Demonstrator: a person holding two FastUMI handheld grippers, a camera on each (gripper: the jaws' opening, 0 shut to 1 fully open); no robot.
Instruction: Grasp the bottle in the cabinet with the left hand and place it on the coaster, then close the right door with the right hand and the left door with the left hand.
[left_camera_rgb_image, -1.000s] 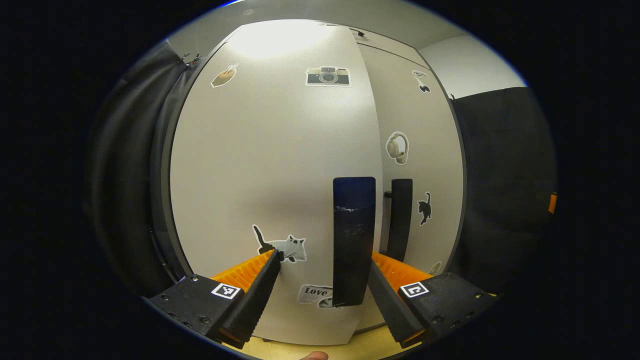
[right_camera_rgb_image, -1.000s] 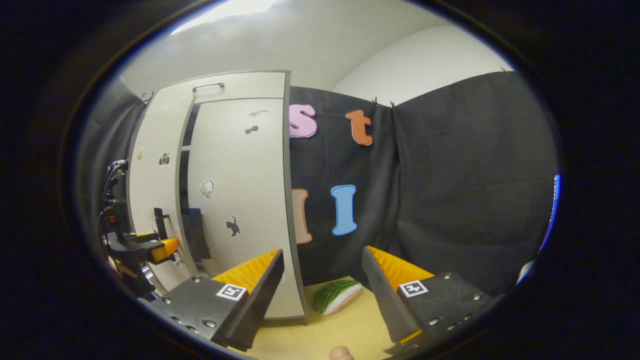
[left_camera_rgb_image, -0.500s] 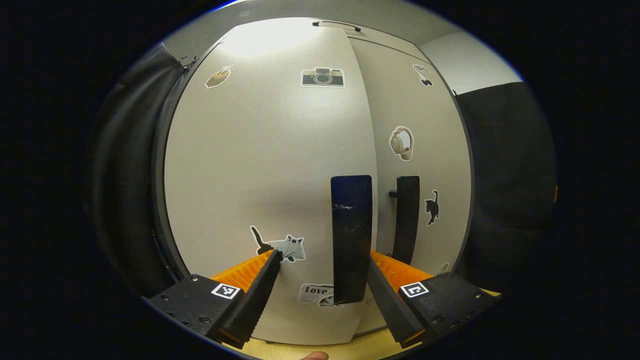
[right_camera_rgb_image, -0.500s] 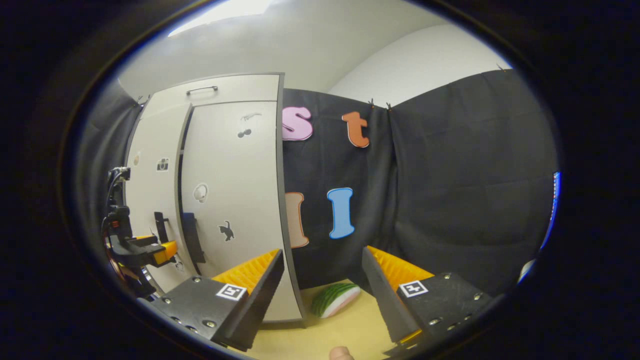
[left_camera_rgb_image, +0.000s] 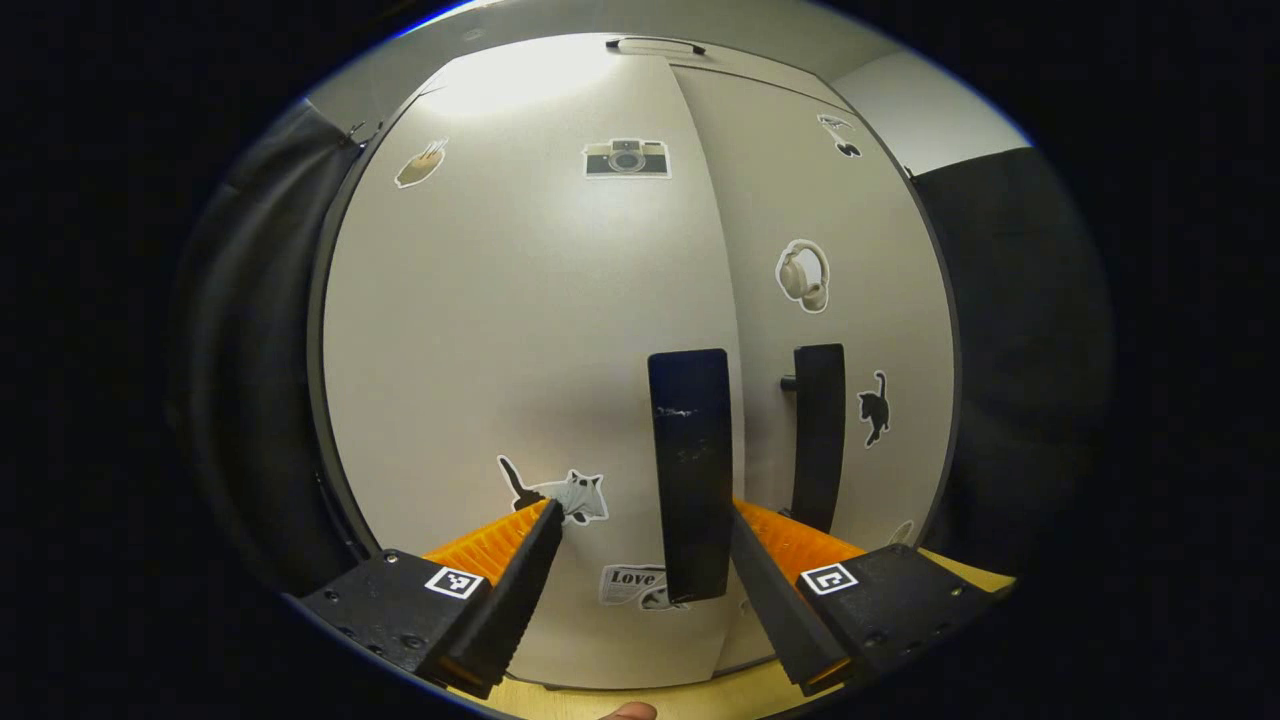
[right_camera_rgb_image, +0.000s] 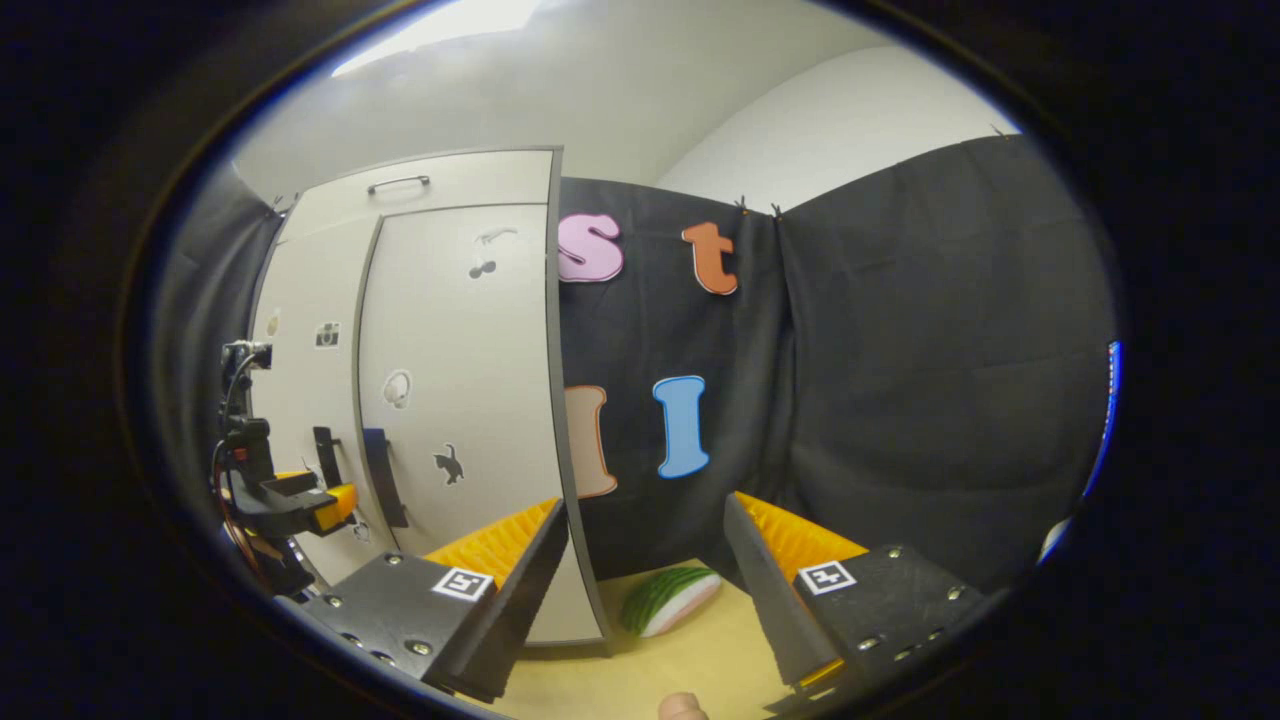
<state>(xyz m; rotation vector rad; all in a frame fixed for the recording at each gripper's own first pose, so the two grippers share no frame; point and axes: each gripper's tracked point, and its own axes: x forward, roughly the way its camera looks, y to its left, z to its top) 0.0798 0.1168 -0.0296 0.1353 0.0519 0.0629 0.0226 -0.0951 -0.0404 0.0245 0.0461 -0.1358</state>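
Note:
The pale cabinet's left door (left_camera_rgb_image: 520, 330), dotted with stickers, faces me close up in the left gripper view. Its black upright handle (left_camera_rgb_image: 690, 470) stands between the fingers of my left gripper (left_camera_rgb_image: 640, 525), close to the right finger, and the gripper is open. The right door (left_camera_rgb_image: 860, 200) with its own black handle (left_camera_rgb_image: 818, 435) lies flush beside it. In the right gripper view both doors (right_camera_rgb_image: 460, 340) look closed, and the left gripper (right_camera_rgb_image: 335, 490) sits at the left door's handle. My right gripper (right_camera_rgb_image: 645, 520) is open and holds nothing, off to the cabinet's right.
A watermelon-slice toy (right_camera_rgb_image: 668, 598) lies on the wooden table (right_camera_rgb_image: 640, 670) at the foot of the black cloth wall, just right of the cabinet's corner. A small top drawer with a metal handle (right_camera_rgb_image: 398, 184) sits above the doors.
The left door has swung inward with the left gripper pressing at its handle. The dark gap between the two doors has closed. The right gripper has hardly moved.

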